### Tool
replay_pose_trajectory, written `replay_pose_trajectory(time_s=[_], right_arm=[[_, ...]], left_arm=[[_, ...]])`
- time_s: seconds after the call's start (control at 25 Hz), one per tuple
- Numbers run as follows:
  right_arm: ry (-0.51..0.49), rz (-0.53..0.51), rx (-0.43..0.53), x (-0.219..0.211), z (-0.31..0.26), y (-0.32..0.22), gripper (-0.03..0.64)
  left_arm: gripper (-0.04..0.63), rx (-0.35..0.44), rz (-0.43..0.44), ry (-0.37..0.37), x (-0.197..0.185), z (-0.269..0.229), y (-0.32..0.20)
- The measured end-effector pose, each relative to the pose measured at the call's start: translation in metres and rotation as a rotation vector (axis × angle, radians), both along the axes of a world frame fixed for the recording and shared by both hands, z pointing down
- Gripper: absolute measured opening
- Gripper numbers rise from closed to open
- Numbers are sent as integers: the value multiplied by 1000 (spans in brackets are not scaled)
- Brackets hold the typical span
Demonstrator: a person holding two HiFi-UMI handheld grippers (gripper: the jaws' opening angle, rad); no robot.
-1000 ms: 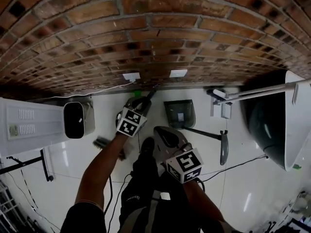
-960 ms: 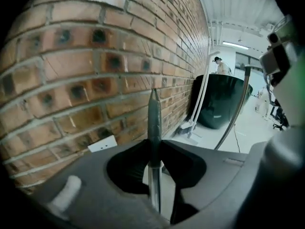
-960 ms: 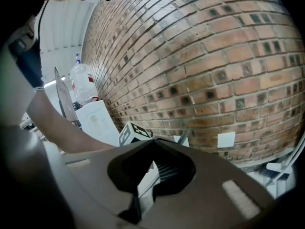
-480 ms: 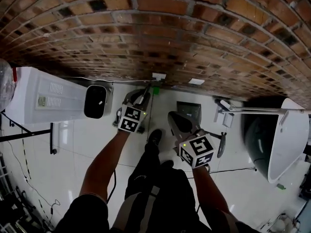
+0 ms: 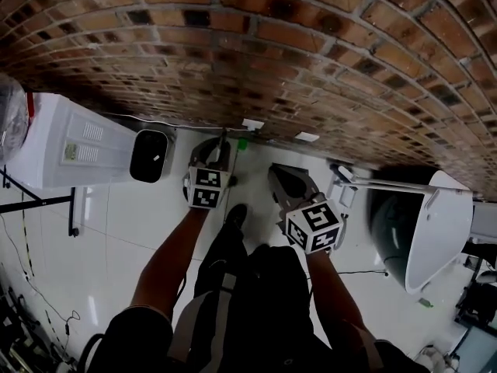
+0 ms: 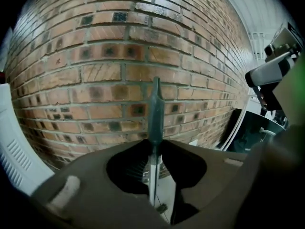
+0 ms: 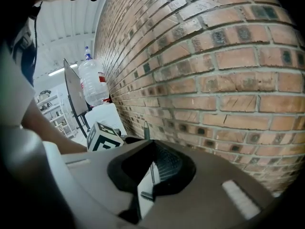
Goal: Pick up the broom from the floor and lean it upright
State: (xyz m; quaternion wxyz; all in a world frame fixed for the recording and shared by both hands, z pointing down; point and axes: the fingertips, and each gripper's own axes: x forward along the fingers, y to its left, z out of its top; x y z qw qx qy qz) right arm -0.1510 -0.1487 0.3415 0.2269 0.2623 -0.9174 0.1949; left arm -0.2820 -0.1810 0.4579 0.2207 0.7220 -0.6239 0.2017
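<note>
The broom stands nearly upright in front of the brick wall. Its dark green grip rises above my left gripper, and the silver shaft runs down between the jaws, with bristles showing below. The pads pinch the shaft while the jaws are opening slightly. In the head view the left gripper is close to the wall's foot. My right gripper hangs beside it on the right, jaw tips together, holding nothing. From the right gripper view the broom's grip tip shows past the left gripper's marker cube.
A white appliance stands at the left against the wall. A white and grey tub sits at the right. Two wall sockets are low on the bricks. A large water bottle stands further along the wall. The person's shoe is below the grippers.
Both grippers have risen and moved closer to the wall. The broom has come up off the floor with the left gripper, and its handle now stands steeper.
</note>
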Motion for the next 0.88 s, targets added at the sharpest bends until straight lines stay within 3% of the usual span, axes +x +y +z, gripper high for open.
replay_pose_trajectory(time_s=[0.44, 0.88], right_arm=[[-28, -44, -1, -8, -12, -13, 2], [-31, -17, 0, -9, -13, -36, 2]], left_arm=[[97, -68, -211, 14, -43, 5, -37], [97, -67, -262, 30, -67, 13, -96]])
